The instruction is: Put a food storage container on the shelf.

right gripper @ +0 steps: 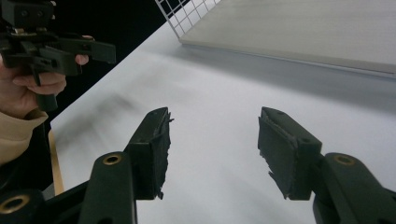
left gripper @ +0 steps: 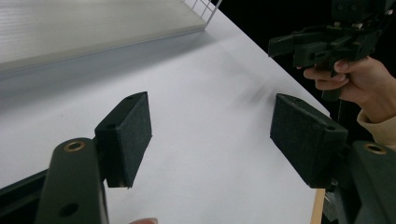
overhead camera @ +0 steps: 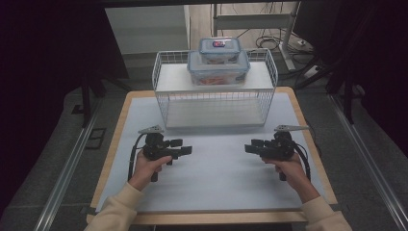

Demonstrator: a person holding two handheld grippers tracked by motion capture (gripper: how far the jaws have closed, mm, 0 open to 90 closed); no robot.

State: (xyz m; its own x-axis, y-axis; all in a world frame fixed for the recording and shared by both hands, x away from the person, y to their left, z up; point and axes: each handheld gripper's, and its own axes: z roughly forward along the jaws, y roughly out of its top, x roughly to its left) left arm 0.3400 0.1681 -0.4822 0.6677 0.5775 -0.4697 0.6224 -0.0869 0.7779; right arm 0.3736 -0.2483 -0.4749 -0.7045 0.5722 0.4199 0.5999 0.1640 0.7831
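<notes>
White wire rack (overhead camera: 269, 67), one, carrying two stacked lidded containers (overhead camera: 219, 61); before it, left gripper (overhead camera: 186, 150) and right gripper (overhead camera: 249, 148), both open-jawed, empty.

Two clear lidded containers nearest my grippers. Large container (overhead camera: 218, 69): blue-rimmed lid, orange contents visible, upright on top shelf of white wire rack (overhead camera: 169, 103), far centre. Small container (overhead camera: 220, 50): blue-rimmed lid, stacked upright on large one.

sleeves (overhead camera: 126, 207): cream, long, ribbed cuffs
left gripper (overhead camera: 187, 151): black, grey three-cornered plate, black cable
jaws: black textured pads, brass-ringed holes
</notes>
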